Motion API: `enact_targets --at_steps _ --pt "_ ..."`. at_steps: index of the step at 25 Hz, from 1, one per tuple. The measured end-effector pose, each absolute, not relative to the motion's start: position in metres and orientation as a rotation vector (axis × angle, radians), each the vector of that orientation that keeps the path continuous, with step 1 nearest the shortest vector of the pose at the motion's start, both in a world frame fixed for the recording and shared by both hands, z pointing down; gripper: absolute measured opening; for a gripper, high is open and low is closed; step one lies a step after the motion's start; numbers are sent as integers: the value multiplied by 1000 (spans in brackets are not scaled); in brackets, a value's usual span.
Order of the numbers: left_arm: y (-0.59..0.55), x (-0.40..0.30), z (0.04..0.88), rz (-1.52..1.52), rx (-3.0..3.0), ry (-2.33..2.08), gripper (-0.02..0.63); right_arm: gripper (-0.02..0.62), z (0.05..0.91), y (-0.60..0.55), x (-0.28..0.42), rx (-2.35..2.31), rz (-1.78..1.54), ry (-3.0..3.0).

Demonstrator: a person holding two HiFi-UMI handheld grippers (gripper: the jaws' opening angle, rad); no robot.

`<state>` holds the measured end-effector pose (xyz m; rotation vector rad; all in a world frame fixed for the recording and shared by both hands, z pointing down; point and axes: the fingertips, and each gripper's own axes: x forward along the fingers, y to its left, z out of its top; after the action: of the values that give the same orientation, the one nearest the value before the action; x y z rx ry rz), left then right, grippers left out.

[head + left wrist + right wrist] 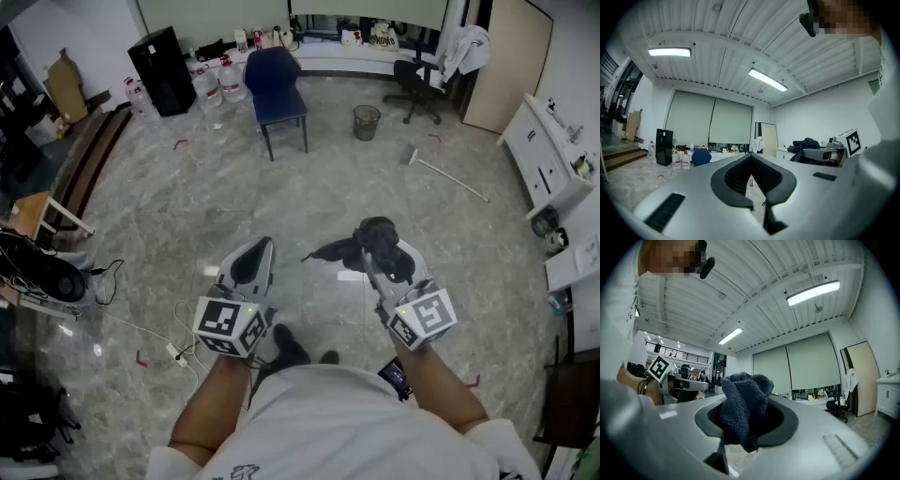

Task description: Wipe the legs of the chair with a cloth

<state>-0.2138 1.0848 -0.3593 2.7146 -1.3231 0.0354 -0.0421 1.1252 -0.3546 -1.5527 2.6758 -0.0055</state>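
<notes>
The person stood mid-room on the marbled floor with both claws held out low in front. The right claw was pinching the dark grey cloth, bunched up between its jaws, with a loose tail trailing off to the left. In the right gripper view the cloth filled the right claw, a crumpled wad rising above the pads and a corner drooping below them.

The left claw sat beside it, well apart from the cloth and carrying nothing. In the left gripper view the left claw had its jaws drawn together, only a thin slit showing between the dark pads.

And the chair? Far across the room, blue, facing the person, its thin legs planted on the floor, and neither claw was anywhere near it. The left gripper view caught the chair low in the distance.

Just right of the chair stood a mesh bin, with a black office chair beyond it. A black cabinet and several water bottles sat to the far left, and a broom lay on the floor to the right.
</notes>
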Motion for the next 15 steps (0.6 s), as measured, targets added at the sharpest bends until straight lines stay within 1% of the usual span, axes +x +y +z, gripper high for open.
enact_targets --at_steps 15 --pt "1063 -215 -355 33 2706 -1298 6 127 -353 1108 -41 -1561 -25 2670"
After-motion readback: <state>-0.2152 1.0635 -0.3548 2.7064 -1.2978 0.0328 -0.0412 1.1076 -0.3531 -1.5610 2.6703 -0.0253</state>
